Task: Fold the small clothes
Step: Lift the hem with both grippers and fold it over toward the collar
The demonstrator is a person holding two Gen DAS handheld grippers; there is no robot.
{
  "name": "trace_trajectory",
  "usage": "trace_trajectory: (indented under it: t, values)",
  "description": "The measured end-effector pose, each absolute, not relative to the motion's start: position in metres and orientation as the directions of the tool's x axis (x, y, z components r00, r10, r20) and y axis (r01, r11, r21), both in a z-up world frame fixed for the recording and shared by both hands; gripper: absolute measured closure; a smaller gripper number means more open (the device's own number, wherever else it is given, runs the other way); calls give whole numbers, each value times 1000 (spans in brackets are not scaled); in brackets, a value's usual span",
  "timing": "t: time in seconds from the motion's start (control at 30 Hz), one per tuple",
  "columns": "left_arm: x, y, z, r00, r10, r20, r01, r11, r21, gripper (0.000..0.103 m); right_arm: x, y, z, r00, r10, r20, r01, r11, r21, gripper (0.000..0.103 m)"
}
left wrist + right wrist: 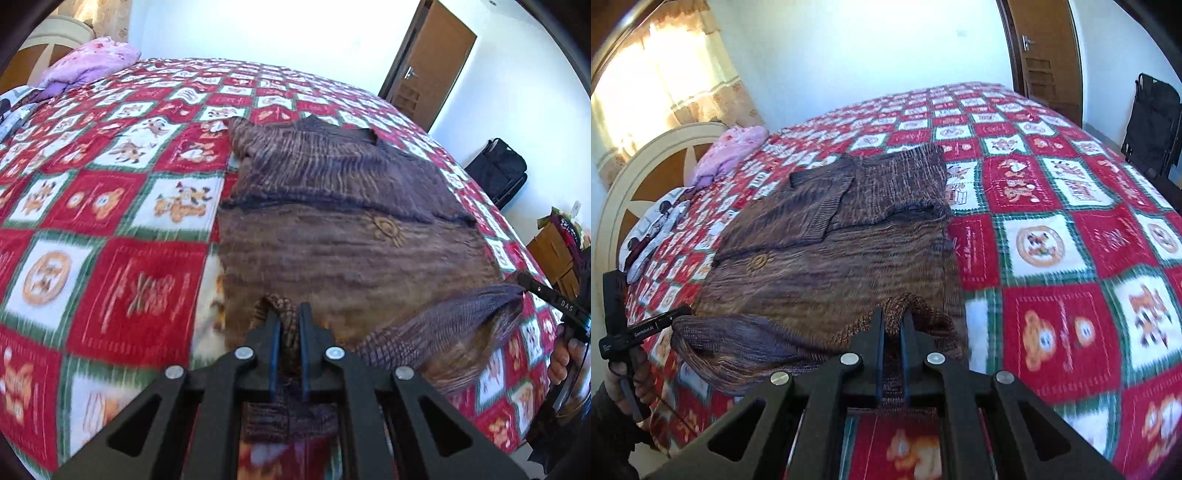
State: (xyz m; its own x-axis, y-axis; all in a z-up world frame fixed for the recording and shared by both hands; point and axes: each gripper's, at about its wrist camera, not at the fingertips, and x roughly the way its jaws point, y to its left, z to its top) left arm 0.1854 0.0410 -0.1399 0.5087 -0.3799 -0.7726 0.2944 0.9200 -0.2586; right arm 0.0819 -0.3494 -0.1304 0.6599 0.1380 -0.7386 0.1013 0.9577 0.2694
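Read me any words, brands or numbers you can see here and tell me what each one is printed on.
"DAS": white letters on the right gripper, seen from the left wrist camera.
"GenRobot.AI": white print on the left gripper, seen from the right wrist camera.
Smaller print below it on that gripper: too small to read.
Script lettering in the red squares of the bedspread: too blurred to read.

The near hem of the brown sweater [343, 254] is hidden behind the left gripper [289, 314] frame; in the right wrist view the right gripper [892, 317] covers it too; the bedspread [110, 229] prints are motion-blurred; the person's hand [561, 363] is cut off by the picture's edge.
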Motion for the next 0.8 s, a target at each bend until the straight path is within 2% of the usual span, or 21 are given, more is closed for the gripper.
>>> trace_trajectory:
  t: [0.27, 0.6, 0.8]
  values:
    - [221, 30, -132, 506, -364, -782, 315, 922, -226, 94, 134, -348, -128, 630, 132, -765, 94, 965, 244, 97]
    - [265, 32, -106, 551, -359, -753, 298, 928, -224, 94, 181, -360, -103, 651, 98, -753, 101, 972, 214, 97]
    - [296, 33, -94, 558, -381, -737, 267, 924, -275, 94, 209, -361, -95, 658, 79, -749, 100, 976, 191, 97]
